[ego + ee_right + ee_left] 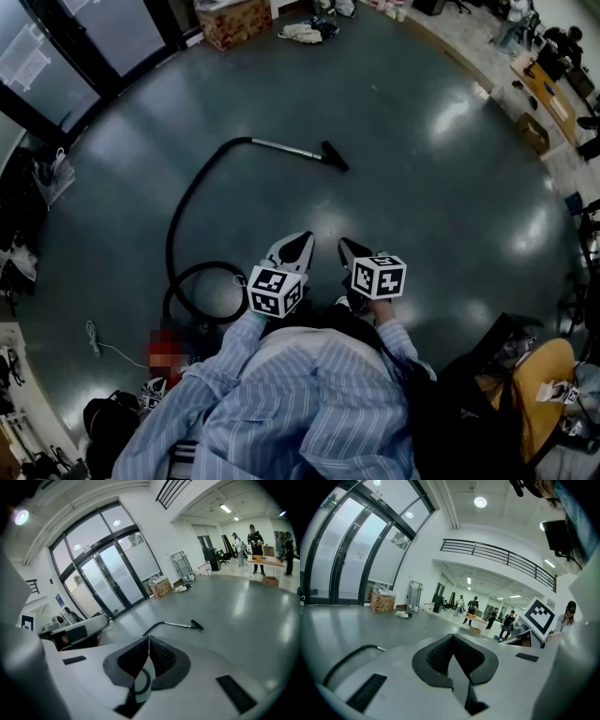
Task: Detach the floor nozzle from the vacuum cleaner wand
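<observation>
On the grey floor lies the vacuum's silver wand (286, 147) with a small black floor nozzle (335, 156) on its far end. A black hose (178, 211) curves back from it to a coil at the lower left. The right gripper view shows the wand (176, 624) and nozzle (197, 625) well ahead. My left gripper (298, 242) and right gripper (347, 246) hover side by side, well short of the wand. Both are shut with nothing between the jaws. In the left gripper view only the hose (351, 656) shows, left of the shut tips (452, 636).
A cardboard box (234, 21) and bags stand by the glass doors at the far side. Several people stand round a table (265, 560) far off. A person in yellow (539, 375) sits at the lower right. A white cable (103, 342) lies at the lower left.
</observation>
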`<state>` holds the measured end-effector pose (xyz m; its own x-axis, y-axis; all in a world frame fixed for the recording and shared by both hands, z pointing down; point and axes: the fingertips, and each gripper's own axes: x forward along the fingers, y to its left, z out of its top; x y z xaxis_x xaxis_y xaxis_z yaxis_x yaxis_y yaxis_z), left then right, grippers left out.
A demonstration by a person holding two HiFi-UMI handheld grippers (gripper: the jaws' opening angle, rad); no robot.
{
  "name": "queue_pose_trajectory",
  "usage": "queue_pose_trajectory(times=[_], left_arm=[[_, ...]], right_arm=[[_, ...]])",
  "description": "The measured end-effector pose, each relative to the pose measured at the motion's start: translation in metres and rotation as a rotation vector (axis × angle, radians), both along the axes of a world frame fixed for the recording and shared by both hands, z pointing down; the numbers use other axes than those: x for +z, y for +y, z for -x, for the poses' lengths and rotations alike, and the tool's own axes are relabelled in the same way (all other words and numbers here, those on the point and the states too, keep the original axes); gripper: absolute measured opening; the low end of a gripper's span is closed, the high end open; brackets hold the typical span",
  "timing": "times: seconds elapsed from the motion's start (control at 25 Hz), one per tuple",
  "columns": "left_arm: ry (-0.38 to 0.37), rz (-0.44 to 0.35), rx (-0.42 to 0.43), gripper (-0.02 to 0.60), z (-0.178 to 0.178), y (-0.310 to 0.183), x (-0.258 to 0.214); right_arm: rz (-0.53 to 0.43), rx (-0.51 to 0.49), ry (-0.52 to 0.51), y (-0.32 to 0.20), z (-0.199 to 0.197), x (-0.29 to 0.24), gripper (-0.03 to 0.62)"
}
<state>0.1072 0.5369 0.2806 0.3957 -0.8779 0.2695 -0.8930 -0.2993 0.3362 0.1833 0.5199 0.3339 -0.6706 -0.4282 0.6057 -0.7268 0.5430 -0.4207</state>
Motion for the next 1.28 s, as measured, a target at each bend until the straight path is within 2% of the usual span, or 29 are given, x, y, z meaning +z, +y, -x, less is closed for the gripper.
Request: queue_pose_trajectory(times=[0.2, 0.72, 1.08, 1.28], left_arm=[[-0.008, -0.011, 0.010, 0.006, 0.021, -0.002, 0.000], [0.023, -0.001, 0.017, 0.006, 0.071, -0.006, 0.009], [0.068, 0.069, -0.002, 0.006, 0.079, -0.024, 0.035], [0.058, 0.102, -0.011, 0.006, 0.079, -0.057, 0.053]], right_arm=[[-0.020, 0.011, 0.016, -0.001, 0.014, 0.001, 0.008], [0.014, 0.106, 0.008, -0.002, 0.043, 0.013, 0.008], [0.081, 0.128, 0.021, -0.014, 0.038, 0.032, 0.009], [0.119, 0.122, 0.015, -0.051, 0.038, 0.054, 0.008]])
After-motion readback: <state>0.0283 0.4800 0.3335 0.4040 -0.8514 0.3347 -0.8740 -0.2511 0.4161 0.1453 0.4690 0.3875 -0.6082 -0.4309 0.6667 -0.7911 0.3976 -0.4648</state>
